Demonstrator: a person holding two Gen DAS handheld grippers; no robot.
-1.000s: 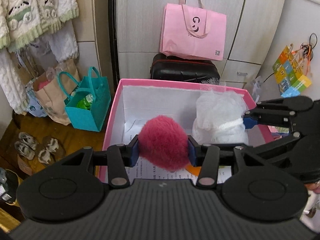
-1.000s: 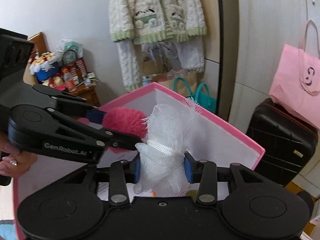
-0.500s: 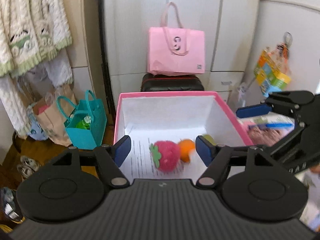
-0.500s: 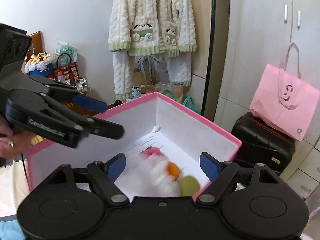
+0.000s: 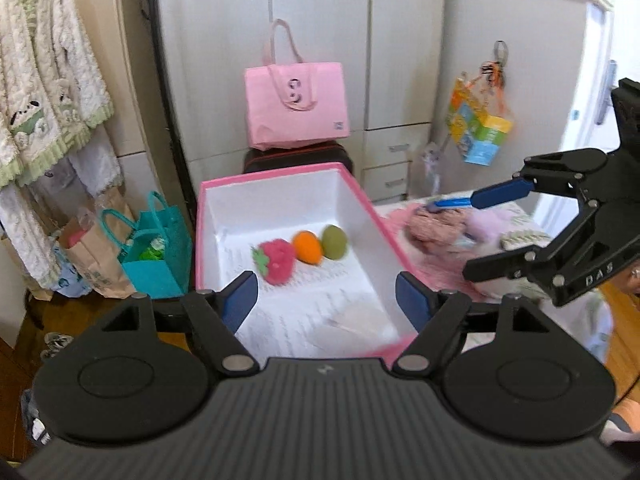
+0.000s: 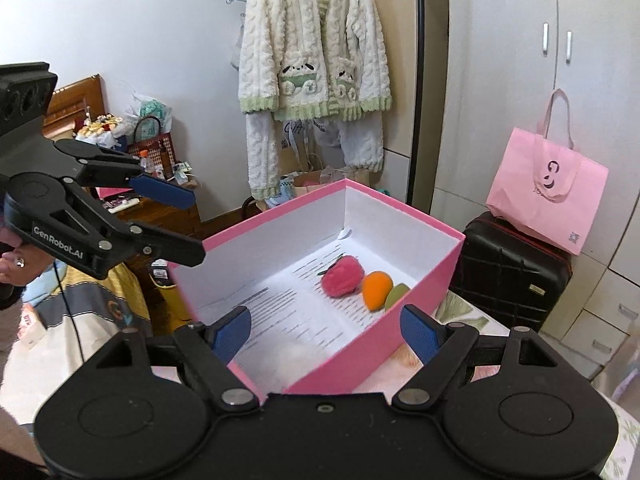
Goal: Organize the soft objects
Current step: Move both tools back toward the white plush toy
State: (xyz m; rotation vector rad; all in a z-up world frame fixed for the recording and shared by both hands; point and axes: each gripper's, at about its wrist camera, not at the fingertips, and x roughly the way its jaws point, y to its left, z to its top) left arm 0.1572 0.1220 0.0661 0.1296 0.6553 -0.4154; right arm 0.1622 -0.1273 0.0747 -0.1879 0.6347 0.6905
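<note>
A pink box (image 5: 224,190) with a white inside stands ahead. On its floor lie a red plush strawberry (image 5: 276,266), an orange plush (image 5: 307,247) and a green plush (image 5: 334,242), also visible in the right wrist view as strawberry (image 6: 342,276), orange (image 6: 376,290) and green (image 6: 396,294). A pale blurred shape (image 6: 296,354) lies on the near floor. My left gripper (image 5: 326,300) hangs above the box's near end, jaws opening, nothing between them. My right gripper (image 6: 326,332) is open and empty over the box's near corner.
More soft things, a pink knit (image 5: 434,226) and a lilac plush (image 5: 484,222), lie on the table right of the box. Behind stand a black suitcase (image 6: 516,268) with a pink tote (image 5: 296,106). A teal bag (image 5: 156,256) and a hanging cardigan (image 6: 316,60) are at the left.
Both grippers opened and let go: the red strawberry plush and the white mesh puff dropped into the box. Both hands then pulled back and up, away from the box.
</note>
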